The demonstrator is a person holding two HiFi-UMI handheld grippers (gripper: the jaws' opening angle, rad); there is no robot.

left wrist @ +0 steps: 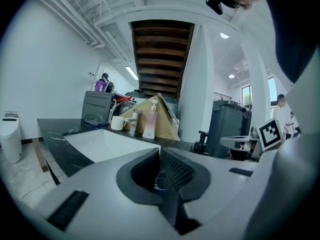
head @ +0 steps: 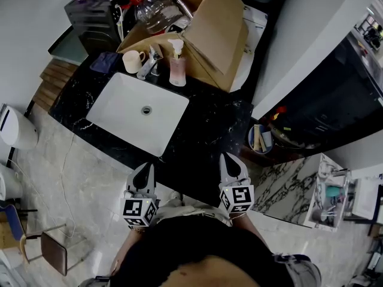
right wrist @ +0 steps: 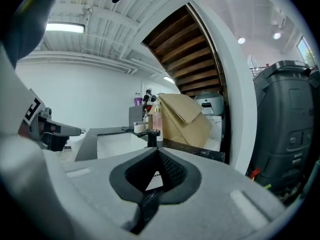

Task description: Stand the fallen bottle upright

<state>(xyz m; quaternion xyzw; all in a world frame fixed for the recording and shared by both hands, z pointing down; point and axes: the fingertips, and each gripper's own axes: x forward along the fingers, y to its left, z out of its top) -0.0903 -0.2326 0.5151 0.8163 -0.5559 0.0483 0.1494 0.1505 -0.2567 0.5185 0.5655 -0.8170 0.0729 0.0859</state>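
Both tools are seen closed on nothing, the left gripper (head: 145,171) and right gripper (head: 230,160) held at the counter's (head: 203,130) near edge. The pink bottle (head: 177,64) is spotted upright behind the sink (head: 114,109), beside the faucet (head: 149,61) — no fallen one is seen, so it is best left untouched.

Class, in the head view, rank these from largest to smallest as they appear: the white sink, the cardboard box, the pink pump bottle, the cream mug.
1. cardboard box and white sink, too alike to separate.
2. pink pump bottle.
3. cream mug, only slightly smaller.
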